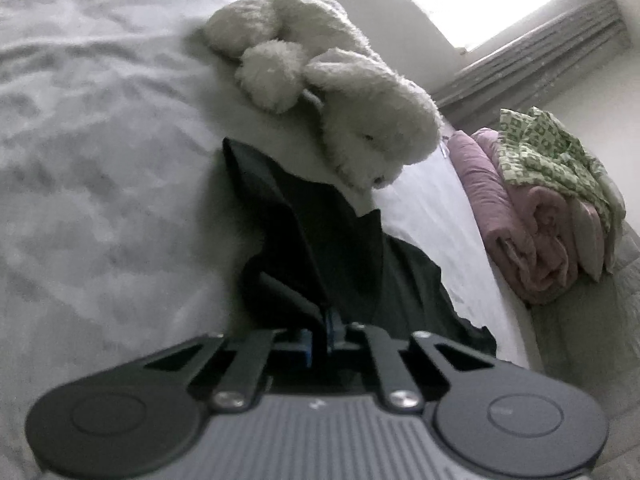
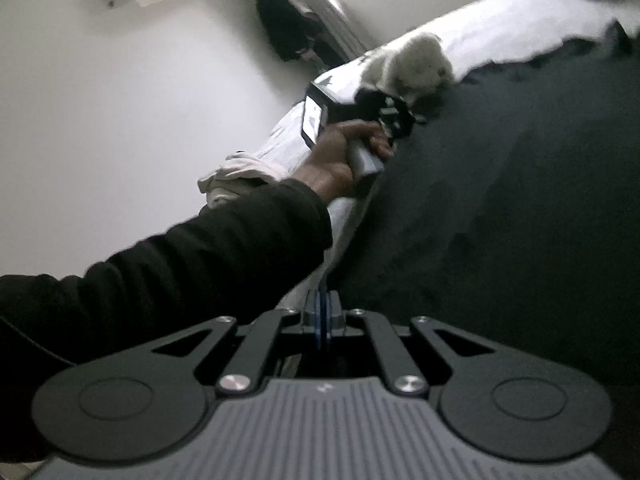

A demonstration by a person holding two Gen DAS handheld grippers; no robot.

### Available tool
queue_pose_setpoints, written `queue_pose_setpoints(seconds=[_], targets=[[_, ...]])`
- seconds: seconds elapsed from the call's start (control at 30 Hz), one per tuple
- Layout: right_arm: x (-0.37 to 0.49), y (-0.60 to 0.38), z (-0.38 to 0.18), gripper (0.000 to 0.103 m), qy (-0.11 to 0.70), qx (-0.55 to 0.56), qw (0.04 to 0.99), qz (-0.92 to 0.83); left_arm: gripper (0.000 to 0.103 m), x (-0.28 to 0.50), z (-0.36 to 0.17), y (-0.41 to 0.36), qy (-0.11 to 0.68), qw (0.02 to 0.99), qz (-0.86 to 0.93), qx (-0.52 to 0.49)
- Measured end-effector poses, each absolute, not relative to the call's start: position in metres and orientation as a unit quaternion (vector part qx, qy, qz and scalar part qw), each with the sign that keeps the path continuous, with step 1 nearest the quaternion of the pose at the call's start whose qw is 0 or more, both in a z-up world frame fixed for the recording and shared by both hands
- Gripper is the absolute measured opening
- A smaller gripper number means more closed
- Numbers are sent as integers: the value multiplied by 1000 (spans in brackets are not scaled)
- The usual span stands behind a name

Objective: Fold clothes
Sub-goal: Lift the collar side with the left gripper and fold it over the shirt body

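Both grippers — left gripper (image 1: 325, 326), right gripper (image 2: 322, 312) — pinch dark garment (image 1: 320, 232).

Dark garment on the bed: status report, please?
Left tongs shut on dark garment. Right tongs shut on it too. Plush toy lies close beside.

No legible text, label, brand or number on anything here

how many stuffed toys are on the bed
1: a white plush toy lying on the bed just beyond the dark garment. Others may be hidden out of view.
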State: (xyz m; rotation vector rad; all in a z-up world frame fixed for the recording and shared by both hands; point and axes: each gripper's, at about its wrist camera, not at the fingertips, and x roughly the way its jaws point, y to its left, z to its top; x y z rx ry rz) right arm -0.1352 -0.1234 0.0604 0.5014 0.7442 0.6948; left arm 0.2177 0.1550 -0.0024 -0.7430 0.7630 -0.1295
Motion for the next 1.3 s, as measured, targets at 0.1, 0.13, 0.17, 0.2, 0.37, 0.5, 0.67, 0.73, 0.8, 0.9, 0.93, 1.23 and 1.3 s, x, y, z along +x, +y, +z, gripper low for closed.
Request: queue_pose_setpoints(seconds=[0.1,0.13,0.17,0.2,0.37,0.5,0.67,0.73,0.8,0.9,0.93,1.23,1.3], targets=[[-141,-120,51,3,353,248,843,323,4,216,5,149,348,877,-62,-325],[-142,-118,48,3,353,251,842,320,4,214,10,145,341,885,-62,-312],[-144,-118,45,3,354,256,841,319,3,213,14,142,333,892,-63,-299],[-145,-117,41,3,356,263,838,318,3,210,20,136,324,903,-64,-275],[-148,-125,27,3,365,316,820,307,3,199,59,79,271,954,-91,-91],[-151,-139,10,4,376,386,792,286,4,199,69,6,259,952,-142,83],[-153,-152,6,4,372,421,782,269,4,199,72,-72,241,913,-197,262],[-154,-157,5,4,372,428,780,264,4,202,65,-87,249,901,-208,287],[-156,-164,1,4,374,440,775,256,4,209,59,-95,263,897,-201,294],[-160,-178,-6,4,378,471,757,248,4,216,51,-104,280,892,-187,301],[-160,-183,-8,4,378,486,748,247,4,218,48,-106,284,892,-182,302],[-167,-214,-29,5,385,547,711,214,4,233,34,-121,307,904,-115,274],[-168,-217,-26,11,388,534,721,211,7,235,34,-121,318,908,-98,255]])
